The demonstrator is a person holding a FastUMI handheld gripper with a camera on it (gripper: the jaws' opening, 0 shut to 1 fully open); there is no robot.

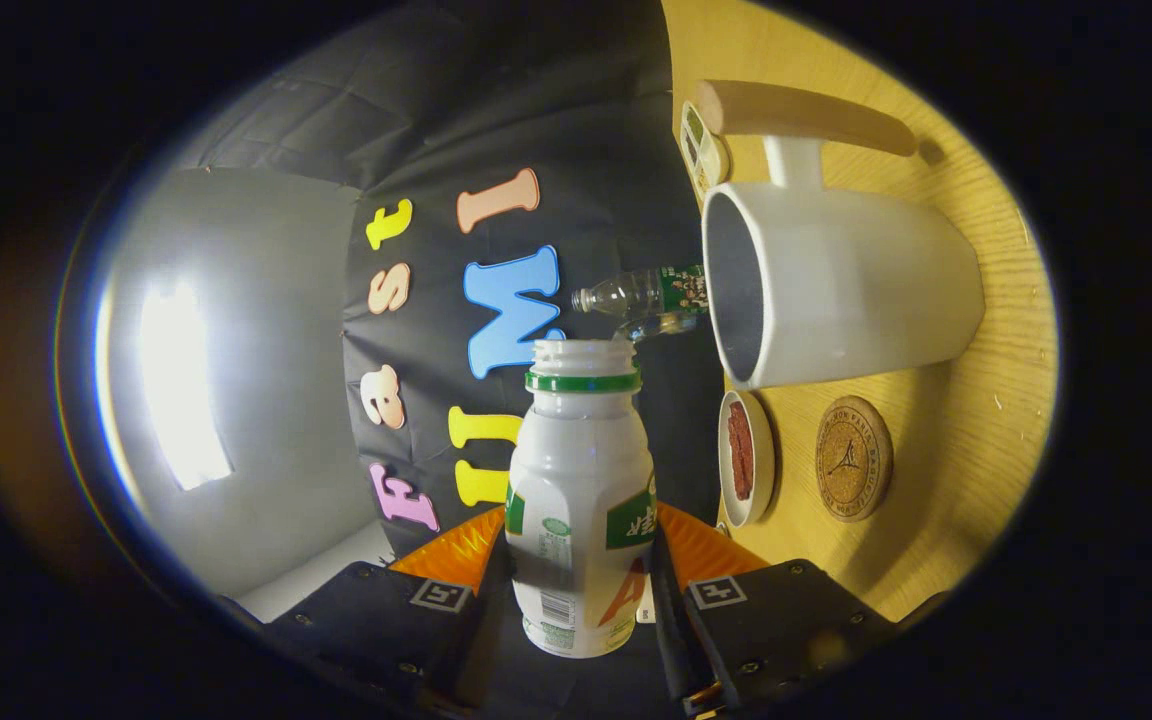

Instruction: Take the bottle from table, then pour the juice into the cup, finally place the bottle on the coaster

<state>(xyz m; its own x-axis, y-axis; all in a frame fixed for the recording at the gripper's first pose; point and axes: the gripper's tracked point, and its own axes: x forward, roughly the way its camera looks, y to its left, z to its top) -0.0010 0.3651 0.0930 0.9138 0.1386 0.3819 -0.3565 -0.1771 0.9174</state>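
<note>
My gripper (581, 560) is shut on a white juice bottle (581, 480) with a green neck ring and no cap, one finger on each side of its body. The view is rolled about a quarter turn, so the wooden table (976, 430) runs along one side. A large white cup (836, 290) with a wooden handle (806, 115) stands on the table, its open mouth just beyond and beside the bottle's mouth. A round cork coaster (853, 458) lies on the table close to the cup's base side. No juice stream is visible.
A small white dish (748, 458) with something red in it sits between the bottle and the coaster. A clear plastic water bottle (641, 298) stands behind the cup's mouth. A small white box (704, 150) rests near the cup's handle. The booth's dark wall lies beyond.
</note>
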